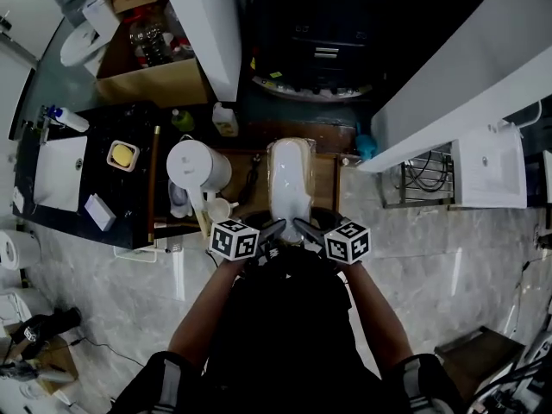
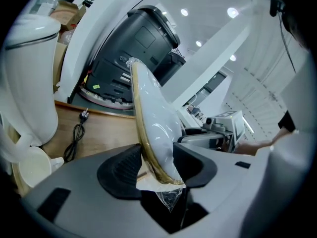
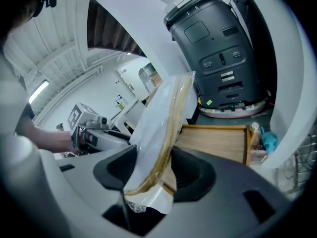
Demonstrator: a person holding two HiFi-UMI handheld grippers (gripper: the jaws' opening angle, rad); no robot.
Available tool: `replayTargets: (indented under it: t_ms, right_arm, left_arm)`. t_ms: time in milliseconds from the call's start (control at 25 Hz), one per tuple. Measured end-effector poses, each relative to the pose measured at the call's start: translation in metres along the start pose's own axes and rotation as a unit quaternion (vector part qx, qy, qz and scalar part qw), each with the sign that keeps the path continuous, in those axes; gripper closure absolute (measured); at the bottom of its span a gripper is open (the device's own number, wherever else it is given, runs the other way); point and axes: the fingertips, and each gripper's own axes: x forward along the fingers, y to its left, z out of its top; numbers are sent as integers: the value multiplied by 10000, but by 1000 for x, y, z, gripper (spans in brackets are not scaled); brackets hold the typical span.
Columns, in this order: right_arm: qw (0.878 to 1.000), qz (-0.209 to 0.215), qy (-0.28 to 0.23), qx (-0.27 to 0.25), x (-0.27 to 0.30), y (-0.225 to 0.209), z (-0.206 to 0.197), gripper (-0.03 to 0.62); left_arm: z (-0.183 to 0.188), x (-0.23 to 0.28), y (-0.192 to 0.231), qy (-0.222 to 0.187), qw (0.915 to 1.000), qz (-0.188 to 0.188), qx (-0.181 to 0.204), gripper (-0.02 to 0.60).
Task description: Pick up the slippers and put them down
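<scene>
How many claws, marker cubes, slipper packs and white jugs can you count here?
Claws: 2, left claw and right claw
Marker cubes: 2, left cube and right cube
Slipper pack: 1
White jug: 1
Total: 6

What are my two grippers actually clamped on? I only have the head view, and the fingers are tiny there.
Observer: In the left gripper view, the left gripper has both fingers pressed on the near end of the slippers, a white pair sealed in plastic wrap.
Operator: And the right one?
Observer: The right gripper view shows the right gripper clamped on that same end, tan sole edge between its fingers.
Operator: Anything dangling?
Observer: A loose corner of the plastic wrap hangs below the left fingers.
</scene>
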Motion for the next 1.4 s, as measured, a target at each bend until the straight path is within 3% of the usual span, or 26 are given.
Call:
replayTargets:
  t_ms: [680, 1400]
  right_arm:
    - [9963, 236, -669, -488, -51, 55, 35, 378]
    - [9942, 311, -802, -642, -51, 67, 49, 379]
  left_arm:
    - [20, -47, -58, -346, 9985, -183, 394, 387]
    - [35, -65, -64, -732, 9956, -53, 587, 414]
